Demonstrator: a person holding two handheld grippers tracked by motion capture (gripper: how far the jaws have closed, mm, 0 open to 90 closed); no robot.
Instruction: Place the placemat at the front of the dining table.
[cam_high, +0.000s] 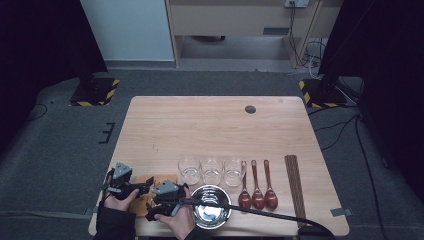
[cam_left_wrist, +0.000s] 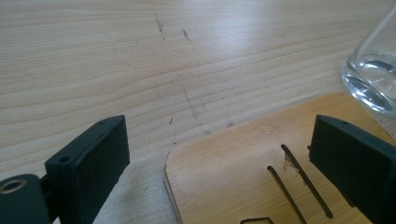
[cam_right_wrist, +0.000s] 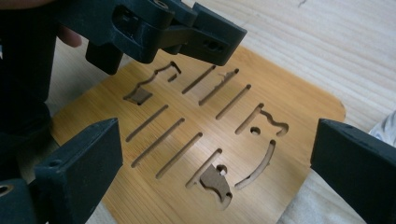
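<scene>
Here: wooden board with slots lies flat at near table edge, just left of metal bowl. Left gripper wide open above board corner, holding nothing. Right gripper wide open over board, empty.

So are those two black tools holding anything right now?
No. Both tools, left and right, are open above the slotted wooden board, gripping nothing.
</scene>
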